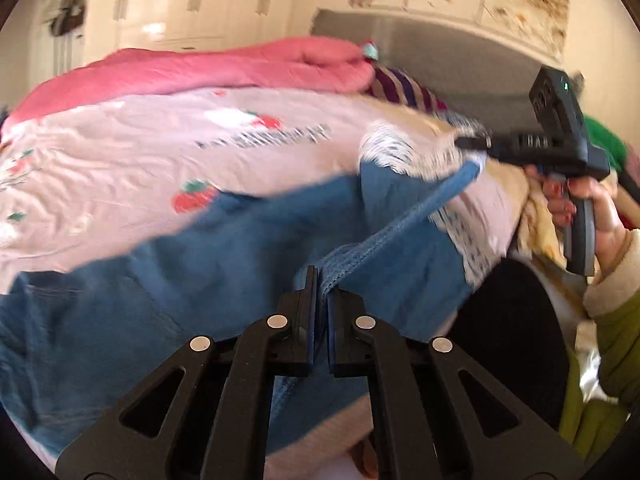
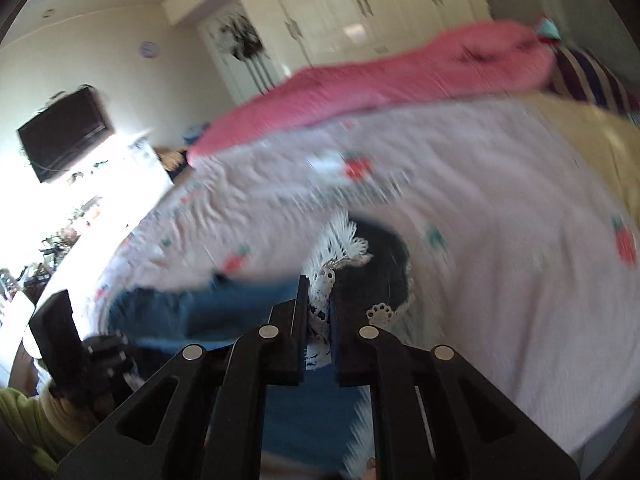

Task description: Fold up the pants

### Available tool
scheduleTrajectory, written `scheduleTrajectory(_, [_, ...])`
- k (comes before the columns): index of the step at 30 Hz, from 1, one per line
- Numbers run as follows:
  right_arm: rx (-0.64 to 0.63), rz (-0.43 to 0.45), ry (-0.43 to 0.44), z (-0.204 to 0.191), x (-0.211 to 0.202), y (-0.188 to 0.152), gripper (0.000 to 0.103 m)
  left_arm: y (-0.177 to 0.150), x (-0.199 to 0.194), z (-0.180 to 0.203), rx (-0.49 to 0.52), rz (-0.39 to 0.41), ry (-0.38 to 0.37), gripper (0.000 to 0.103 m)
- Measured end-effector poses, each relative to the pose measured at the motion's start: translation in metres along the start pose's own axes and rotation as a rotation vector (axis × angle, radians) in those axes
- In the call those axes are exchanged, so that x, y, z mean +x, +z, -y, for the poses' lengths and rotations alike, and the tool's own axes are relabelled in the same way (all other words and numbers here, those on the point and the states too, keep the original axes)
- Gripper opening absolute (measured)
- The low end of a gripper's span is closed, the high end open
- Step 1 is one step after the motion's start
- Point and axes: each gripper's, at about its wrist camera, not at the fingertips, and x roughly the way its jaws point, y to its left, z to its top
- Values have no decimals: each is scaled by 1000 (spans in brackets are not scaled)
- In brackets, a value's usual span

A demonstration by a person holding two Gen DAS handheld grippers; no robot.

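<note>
Left wrist view shows the fold in its early stage, as far as I can judge: the blue pants (image 1: 224, 264) are lifted partly off the bed (image 1: 120, 152), not yet laid over in any neat fold, with most of the cloth lying loose and rumpled on the pale strawberry-print bedcover. The left hand-held gripper (image 1: 322, 280) is clenched on a ribbed blue hem, which runs taut up and to the right toward the right hand-held gripper (image 1: 472, 144), held by a hand (image 1: 592, 208) in a cream cuff and green sleeve. That gripper pinches the far end of the same edge, where white lace fringe (image 1: 400, 148) hangs. A pink quilt (image 1: 240, 68) lies farther back on the bed. Right wrist view, much blurred, shows the right hand-held gripper (image 2: 319, 288) closed tight on white lace trim (image 2: 320, 280) with blue cloth beneath it; the pants (image 2: 224, 304) trail leftward just above the bedcover. The fabric looks soft and heavy, denim-blue, with lace at the edge. Doubling the cloth over, laying it flat and smoothing it all appear still to be done.
</note>
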Motion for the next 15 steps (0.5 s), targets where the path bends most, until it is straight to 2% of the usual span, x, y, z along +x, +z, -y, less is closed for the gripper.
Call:
scheduleTrajectory(3, [44, -55, -25, 19, 3, -33, 8, -8, 16, 13, 29, -63, -29, 0])
scheduleTrajectory(6, [65, -70, -26, 29, 3, -53, 8, -16, 25, 18, 28, -98, -35, 0])
scheduleTrajectory(11, [54, -75, -18, 31, -2, -59, 9, -20, 30, 22, 29, -119, -26, 0])
scheduleTrajectory(15, [34, -89, -18, 33, -7, -68, 12, -24, 30, 22, 26, -131, -25, 0])
